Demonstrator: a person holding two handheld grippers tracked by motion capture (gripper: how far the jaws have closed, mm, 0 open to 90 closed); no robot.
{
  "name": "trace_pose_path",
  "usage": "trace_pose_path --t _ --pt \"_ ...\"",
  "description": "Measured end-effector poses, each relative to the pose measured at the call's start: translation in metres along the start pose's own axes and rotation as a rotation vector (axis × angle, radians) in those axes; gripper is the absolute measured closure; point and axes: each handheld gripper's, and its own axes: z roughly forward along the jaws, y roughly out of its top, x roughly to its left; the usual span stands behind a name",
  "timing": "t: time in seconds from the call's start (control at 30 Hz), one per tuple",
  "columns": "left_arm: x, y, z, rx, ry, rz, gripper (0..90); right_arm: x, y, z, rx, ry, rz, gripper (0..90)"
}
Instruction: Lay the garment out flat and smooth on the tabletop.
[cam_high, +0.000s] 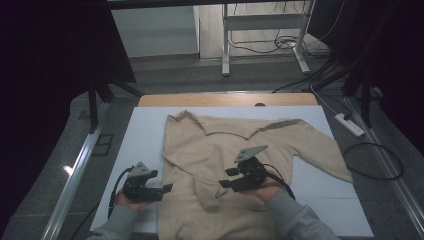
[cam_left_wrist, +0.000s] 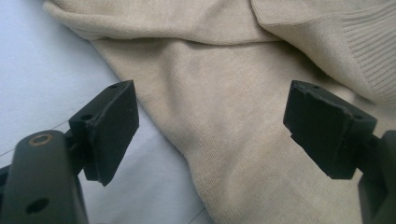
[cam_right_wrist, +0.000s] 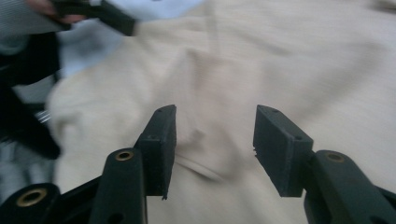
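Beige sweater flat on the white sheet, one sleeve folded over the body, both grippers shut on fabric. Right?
Not quite: neither grips. The gripper views show the left gripper and right gripper with jaws apart, nothing pinched. The sweater does lie on the white sheet, one sleeve folded over.

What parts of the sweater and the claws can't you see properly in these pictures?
- Sweater hem: cut off by the bottom edge of the high view, between the person's sleeves.
- Sweater's folded sleeve end: partly hidden by the right claw in the high view.
- Left claw: blurred in the right gripper view.
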Motion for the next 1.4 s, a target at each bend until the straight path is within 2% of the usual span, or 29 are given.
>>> trace_pose_path --t 0.1,0.27,0.6,0.7,0.93,1.17,1.4 --pt "0.0 0.0 0.0 -0.003 0.0 0.002 18.0 -0.014 -0.01 -0.015 0.001 -0.084 0.015 44.1" --pt "0.0 0.0 0.0 -0.002 -0.003 0.001 18.0 -0.034 -0.034 -0.038 -0.011 -0.147 0.079 43.9" --pt "-0.001 0.0 -0.001 -0.004 -0.006 0.002 18.0 -0.047 -0.069 -0.073 -0.029 -0.206 0.14 43.2" --pt "-0.001 0.001 0.0 0.0 -0.006 0.005 18.0 -0.049 -0.075 -0.076 -0.029 -0.216 0.155 43.2" --pt "-0.005 0.007 0.0 -0.008 -0.018 0.013 18.0 -0.049 -0.076 -0.071 -0.002 -0.226 0.136 42.6" --pt "-0.017 0.023 0.005 -0.01 -0.059 0.044 18.1 -0.048 -0.076 -0.068 0.01 -0.234 0.136 42.5" --pt "-0.032 0.044 0.019 0.002 -0.098 0.083 18.1 -0.05 -0.077 -0.068 0.012 -0.236 0.141 42.4"
